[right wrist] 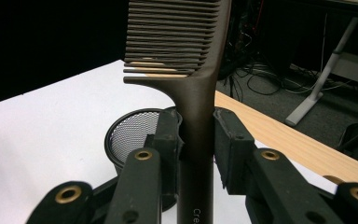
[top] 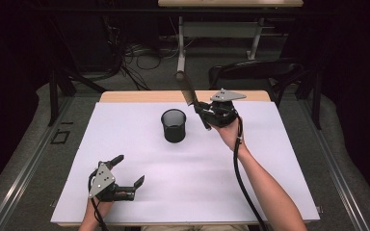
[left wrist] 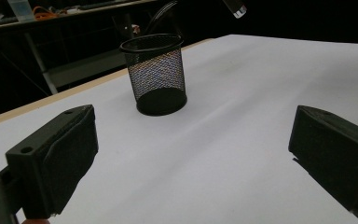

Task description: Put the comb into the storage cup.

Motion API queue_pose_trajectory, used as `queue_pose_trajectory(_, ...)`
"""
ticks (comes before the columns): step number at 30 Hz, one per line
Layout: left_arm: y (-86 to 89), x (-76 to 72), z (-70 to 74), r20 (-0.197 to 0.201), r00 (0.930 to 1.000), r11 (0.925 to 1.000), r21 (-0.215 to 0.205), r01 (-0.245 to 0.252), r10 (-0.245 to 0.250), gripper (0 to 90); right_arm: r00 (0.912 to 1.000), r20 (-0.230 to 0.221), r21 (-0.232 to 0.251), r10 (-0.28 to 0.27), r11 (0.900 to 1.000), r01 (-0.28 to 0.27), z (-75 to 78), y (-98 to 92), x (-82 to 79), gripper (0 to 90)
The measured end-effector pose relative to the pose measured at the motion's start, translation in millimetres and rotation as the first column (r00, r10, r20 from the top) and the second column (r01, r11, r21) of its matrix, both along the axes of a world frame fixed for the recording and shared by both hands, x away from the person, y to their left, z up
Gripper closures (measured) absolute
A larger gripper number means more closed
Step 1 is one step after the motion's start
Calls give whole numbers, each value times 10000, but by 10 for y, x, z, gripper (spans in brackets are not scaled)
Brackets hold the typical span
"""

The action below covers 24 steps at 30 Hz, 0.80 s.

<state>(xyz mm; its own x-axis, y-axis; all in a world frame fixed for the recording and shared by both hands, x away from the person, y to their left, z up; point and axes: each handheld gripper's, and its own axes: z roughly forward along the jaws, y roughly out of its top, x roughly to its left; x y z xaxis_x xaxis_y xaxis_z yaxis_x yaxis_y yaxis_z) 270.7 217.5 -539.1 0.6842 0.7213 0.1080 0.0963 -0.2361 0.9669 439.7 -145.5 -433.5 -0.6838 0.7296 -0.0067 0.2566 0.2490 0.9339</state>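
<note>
Resting low near the table's front edge, the left gripper (top: 125,169) is idling with its jaws spread wide on nothing. Farther back, the right gripper (right wrist: 196,140) is pinching a brown comb (right wrist: 193,88) by its handle, teeth uppermost, beside the black mesh cup (top: 174,125). Centring the handle's tip over the cup's mouth before lowering would probably be wisest; that tip is lying hidden behind the jaws.

White-covered table (top: 139,202); black mesh cup (top: 174,125) stands upright on it.
</note>
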Motion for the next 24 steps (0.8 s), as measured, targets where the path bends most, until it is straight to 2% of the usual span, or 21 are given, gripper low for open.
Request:
queue_pose_trajectory(11,0,1,-1,-6,10000,10000,-7,-14,14,14,10000,85,123,49,9999,-50,13,70,30,726)
queue_pose_trajectory(17,1,0,-2,-12,10000,10000,-15,-20,20,14,9997,242,321,9,9995,-17,23,105,43,726)
queue_pose_trajectory(24,2,1,-3,-11,10000,10000,-19,-28,28,14,9997,227,497,7,9988,-19,20,143,90,726)
